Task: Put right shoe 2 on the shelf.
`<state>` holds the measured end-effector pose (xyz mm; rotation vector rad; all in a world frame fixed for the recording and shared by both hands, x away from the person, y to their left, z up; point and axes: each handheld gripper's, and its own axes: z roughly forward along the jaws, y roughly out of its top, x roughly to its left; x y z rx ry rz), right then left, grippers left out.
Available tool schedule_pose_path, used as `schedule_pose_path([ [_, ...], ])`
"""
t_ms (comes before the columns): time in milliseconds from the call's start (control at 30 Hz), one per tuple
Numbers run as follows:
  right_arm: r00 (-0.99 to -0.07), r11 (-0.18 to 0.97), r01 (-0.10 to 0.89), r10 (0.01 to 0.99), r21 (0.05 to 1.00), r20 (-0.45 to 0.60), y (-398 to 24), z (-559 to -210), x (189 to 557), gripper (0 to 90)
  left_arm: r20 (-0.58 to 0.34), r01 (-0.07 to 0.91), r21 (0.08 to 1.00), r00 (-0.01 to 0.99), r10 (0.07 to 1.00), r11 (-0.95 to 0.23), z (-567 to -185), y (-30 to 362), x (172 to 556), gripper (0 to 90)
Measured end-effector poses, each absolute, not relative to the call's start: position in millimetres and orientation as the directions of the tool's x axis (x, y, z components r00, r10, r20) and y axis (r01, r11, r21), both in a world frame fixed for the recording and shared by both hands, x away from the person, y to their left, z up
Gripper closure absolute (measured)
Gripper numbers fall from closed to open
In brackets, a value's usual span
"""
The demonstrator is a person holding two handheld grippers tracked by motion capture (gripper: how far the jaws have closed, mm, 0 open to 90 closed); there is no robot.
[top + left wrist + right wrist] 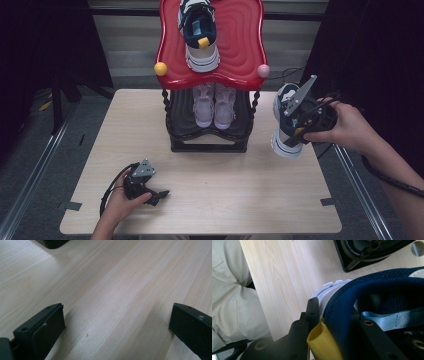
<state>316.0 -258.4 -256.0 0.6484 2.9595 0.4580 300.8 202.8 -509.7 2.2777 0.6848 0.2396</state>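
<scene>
Your right claw (295, 117) clamps the navy sneaker's (284, 131) heel collar, right of the shoe rack (210, 135); its twin (200, 37) tops the rack, pink sneakers (214, 104) below. Left claw (159, 195) rests released.

A light wooden table (210, 200) with pale grain stands on a grey floor (45, 165). Small dark tape marks sit at its near left and near right edges. Metal rails (40, 155) run along the floor on both sides of the table, the right one (362, 195) slanting toward the near corner. Black curtains (45, 45) hang at the left and the right (380, 45), leaving both sides dark. Behind the table a pale wall with horizontal bands (135, 35) catches the light, which falls evenly on the tabletop.
</scene>
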Motion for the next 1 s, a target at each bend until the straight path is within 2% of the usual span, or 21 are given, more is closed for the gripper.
schedule_pose_path([
  [1000, -0.902, 0.873, 0.381, 0.423, 0.303, -0.085, -253.2, -167.9, 325.3, 71.9, -0.032, 0.405, 0.697, 0.841, 0.539, -0.591, -509.6, 202.9, 300.7, 0.0],
])
